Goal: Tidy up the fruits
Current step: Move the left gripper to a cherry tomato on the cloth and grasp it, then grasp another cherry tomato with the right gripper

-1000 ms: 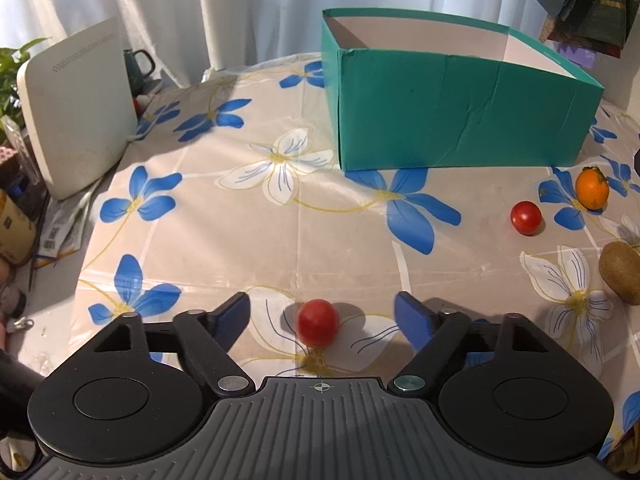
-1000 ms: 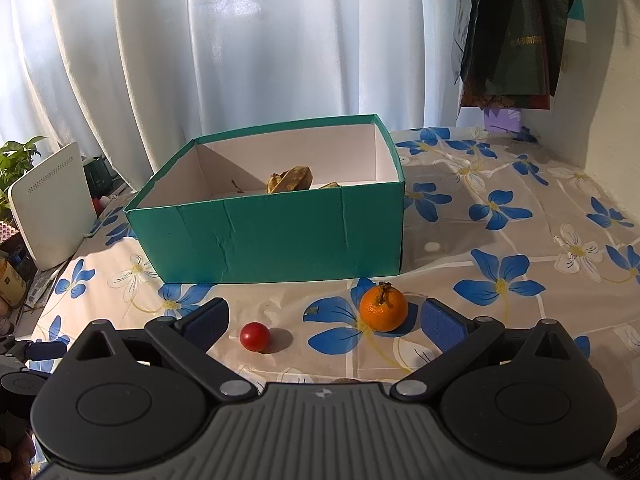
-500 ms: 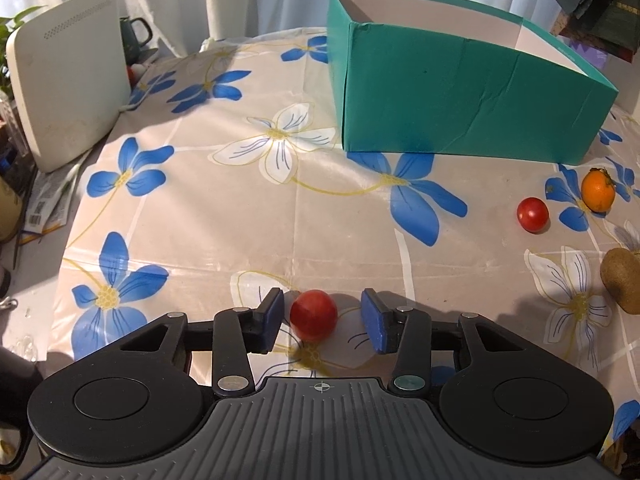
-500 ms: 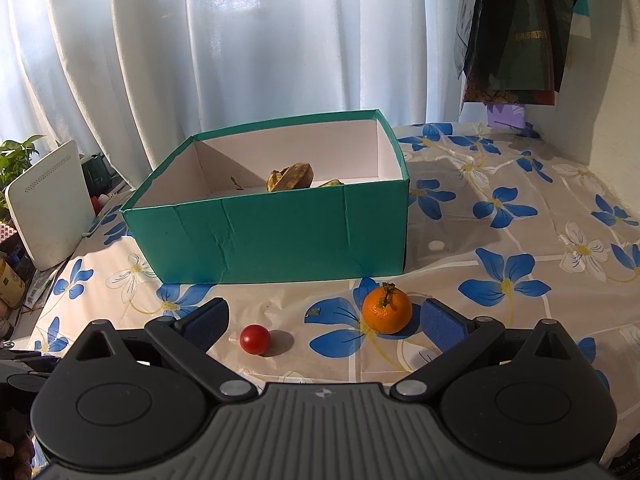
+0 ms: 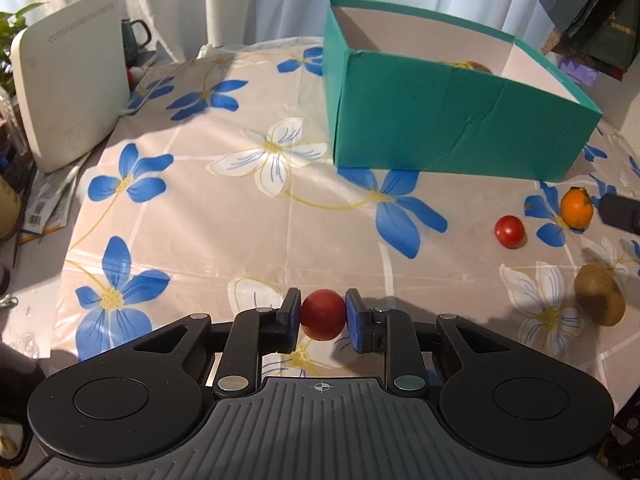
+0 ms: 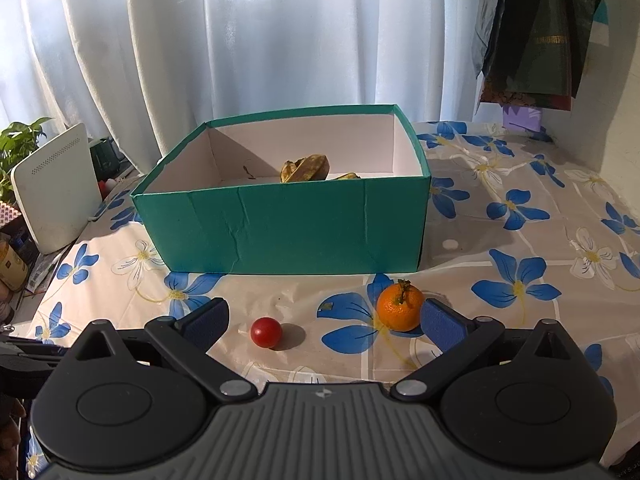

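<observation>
The tomato [image 5: 322,314], round, smooth and glossy red, sat low over the flowered tablecloth [image 5: 224,216], pinched between the blue pads of the left gripper [image 5: 322,320]. Both pads pressed its sides; whether it rested on the cloth or hung just clear could not be told. The pads were flat, textured rectangles on black jointed fingers.

A second, smaller tomato [image 6: 265,332] lay on the cloth, well apart from the first, with an orange tangerine [image 6: 400,307], dimpled and stemmed, near it. A brown, fuzzy, oval kiwi [image 5: 599,300] lay near these two in the left view.

The right gripper [image 6: 324,320] had its fingers spread wide and held nothing. The small tomato and the tangerine lay between the fingers in the right view; the tangerine appeared just beside the right pad, contact not clear.

The teal cardboard box [image 6: 288,224], rectangular, creased on its front wall, white inside, stood behind the fruit. Something yellow-brown and wrinkled [image 6: 306,168] lay in it.

The cloth was glossy plastic, beige with blue and white flowers. A white flat plastic device [image 5: 72,96] leaned at the table's left edge. White curtains [image 6: 256,40] hung behind.
</observation>
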The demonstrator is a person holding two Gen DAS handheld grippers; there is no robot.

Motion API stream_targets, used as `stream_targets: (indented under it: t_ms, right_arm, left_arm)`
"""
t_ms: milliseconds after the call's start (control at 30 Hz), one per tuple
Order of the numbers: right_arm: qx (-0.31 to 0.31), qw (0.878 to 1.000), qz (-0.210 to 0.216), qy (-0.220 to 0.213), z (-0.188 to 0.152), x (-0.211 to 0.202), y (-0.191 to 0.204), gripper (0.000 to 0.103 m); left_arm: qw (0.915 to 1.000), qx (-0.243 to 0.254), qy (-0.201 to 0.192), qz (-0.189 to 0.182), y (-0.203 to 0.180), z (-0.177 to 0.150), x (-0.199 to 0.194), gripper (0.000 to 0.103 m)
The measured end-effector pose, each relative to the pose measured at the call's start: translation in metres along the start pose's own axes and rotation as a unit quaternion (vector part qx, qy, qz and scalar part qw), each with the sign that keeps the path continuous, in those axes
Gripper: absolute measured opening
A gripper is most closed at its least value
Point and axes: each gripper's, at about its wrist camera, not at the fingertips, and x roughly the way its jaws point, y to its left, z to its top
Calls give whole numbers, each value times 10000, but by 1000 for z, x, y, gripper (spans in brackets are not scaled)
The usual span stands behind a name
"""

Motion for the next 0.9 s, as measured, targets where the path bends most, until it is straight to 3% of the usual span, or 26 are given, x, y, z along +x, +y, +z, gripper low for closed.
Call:
stream_targets:
  t_ms: [333,600,900]
  right_arm:
    - [-521,9977,281,332,-10,37,27,92]
    - [-709,9935,416,783,-12,84,40,58]
    - [-837,9911,474,922,-13,97,44,42]
  left_arm:
    - [9992,57,-322,-234,-8,7,-32,27]
    - [9990,145,-378,-201,-11,3,-39,27]
    - [9992,58,-358,-180,-7,4,-40,27]
